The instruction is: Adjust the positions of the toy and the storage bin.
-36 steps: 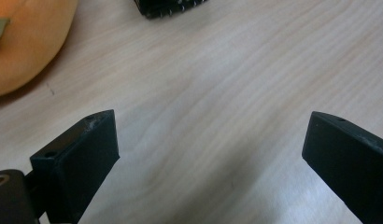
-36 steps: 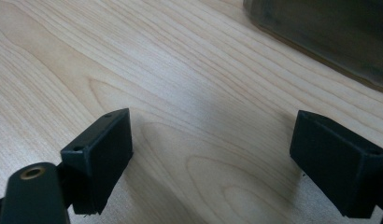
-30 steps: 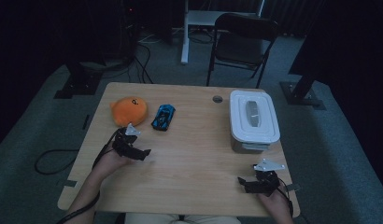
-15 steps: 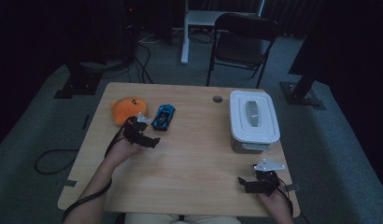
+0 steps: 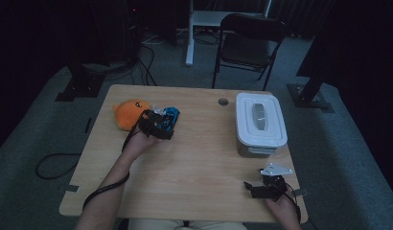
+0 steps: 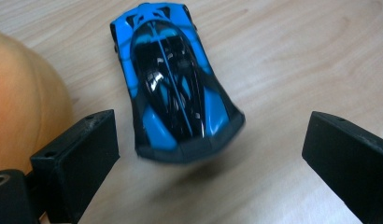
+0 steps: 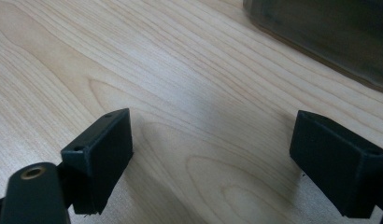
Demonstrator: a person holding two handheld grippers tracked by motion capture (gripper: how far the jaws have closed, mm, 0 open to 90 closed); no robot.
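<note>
Blue toy car (image 6: 178, 84) sits nose-first between my left claw's (image 6: 210, 154) spread jaws for a straddling pinch, right claw (image 7: 213, 158) spread, idle on the surface (image 5: 204, 158).

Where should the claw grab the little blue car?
Across its two long sides, near the middle, coming down from above. The blue car lies flat on its wheels, nose pointing away, and the open left claw is already wider than its body.
</note>
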